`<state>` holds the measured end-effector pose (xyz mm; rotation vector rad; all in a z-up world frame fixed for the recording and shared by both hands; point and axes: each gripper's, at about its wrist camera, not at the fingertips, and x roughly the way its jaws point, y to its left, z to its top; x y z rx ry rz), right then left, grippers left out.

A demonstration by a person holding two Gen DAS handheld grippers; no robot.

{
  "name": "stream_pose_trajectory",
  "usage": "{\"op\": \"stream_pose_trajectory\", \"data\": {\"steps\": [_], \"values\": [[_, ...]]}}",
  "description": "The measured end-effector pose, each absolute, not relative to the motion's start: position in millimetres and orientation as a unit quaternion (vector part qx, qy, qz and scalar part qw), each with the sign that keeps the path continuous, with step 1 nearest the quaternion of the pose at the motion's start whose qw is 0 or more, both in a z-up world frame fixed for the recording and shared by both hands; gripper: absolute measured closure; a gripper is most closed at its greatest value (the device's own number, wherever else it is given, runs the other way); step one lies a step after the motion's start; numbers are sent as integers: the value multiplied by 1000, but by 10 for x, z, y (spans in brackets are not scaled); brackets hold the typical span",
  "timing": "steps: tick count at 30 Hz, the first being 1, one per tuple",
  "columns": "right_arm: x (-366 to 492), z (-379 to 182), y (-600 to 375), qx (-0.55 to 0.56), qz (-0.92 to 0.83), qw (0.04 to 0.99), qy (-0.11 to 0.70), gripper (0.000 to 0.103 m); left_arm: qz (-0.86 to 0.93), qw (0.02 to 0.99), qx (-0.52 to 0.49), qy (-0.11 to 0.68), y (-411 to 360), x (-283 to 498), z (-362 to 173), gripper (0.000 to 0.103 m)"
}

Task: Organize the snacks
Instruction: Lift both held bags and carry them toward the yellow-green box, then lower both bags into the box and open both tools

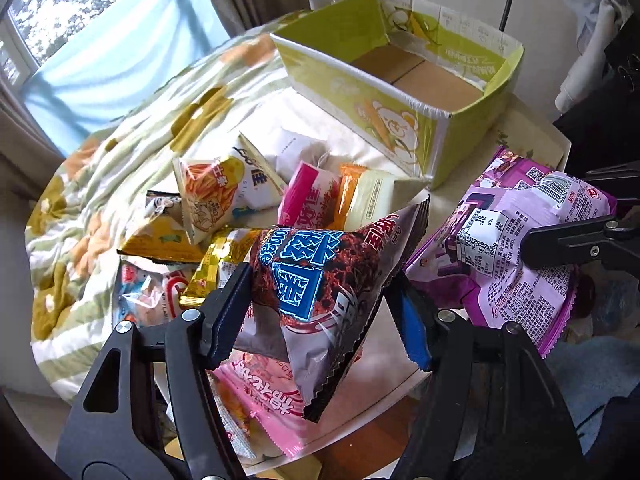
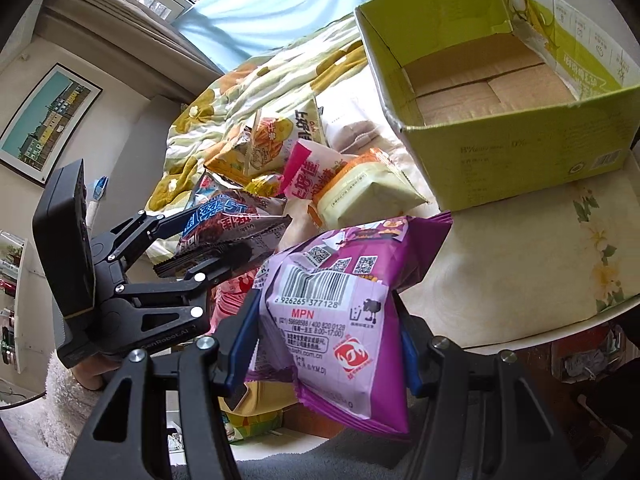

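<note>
My left gripper (image 1: 320, 300) is shut on a brown and blue snack bag (image 1: 320, 280), held above the table; it also shows in the right wrist view (image 2: 224, 224). My right gripper (image 2: 326, 332) is shut on a purple snack bag (image 2: 332, 312), which shows at the right in the left wrist view (image 1: 512, 240). A green cardboard box (image 1: 400, 120) stands open and empty at the back; the right wrist view shows it at upper right (image 2: 520, 160). A pile of snack bags (image 1: 240, 196) lies in front of it.
A flowered cloth (image 1: 120, 160) covers the left part of the round table (image 2: 520, 260). A pink snack bag (image 1: 256, 392) lies under my left gripper. A window with a blue curtain (image 1: 120, 52) is behind. Dark clothing (image 1: 600, 80) hangs at right.
</note>
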<state>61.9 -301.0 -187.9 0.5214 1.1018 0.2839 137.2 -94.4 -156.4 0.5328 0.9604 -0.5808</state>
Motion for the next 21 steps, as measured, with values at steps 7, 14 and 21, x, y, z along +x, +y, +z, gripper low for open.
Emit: {"op": "stream_pose_trajectory", "data": {"steps": [7,14,21], "values": [[761,-1323,-3202,218,129,848,466,48,-268,840,211,421,-1089,1611,-1085,39],[1308,-904,-3692,177,120,882,420,48,-255,863,179,398,-1574,2090,-710,39],[1991,-742,-4391,145,110,896,405,48,-241,872,146,400,-2376,2809,-602,39]]}}
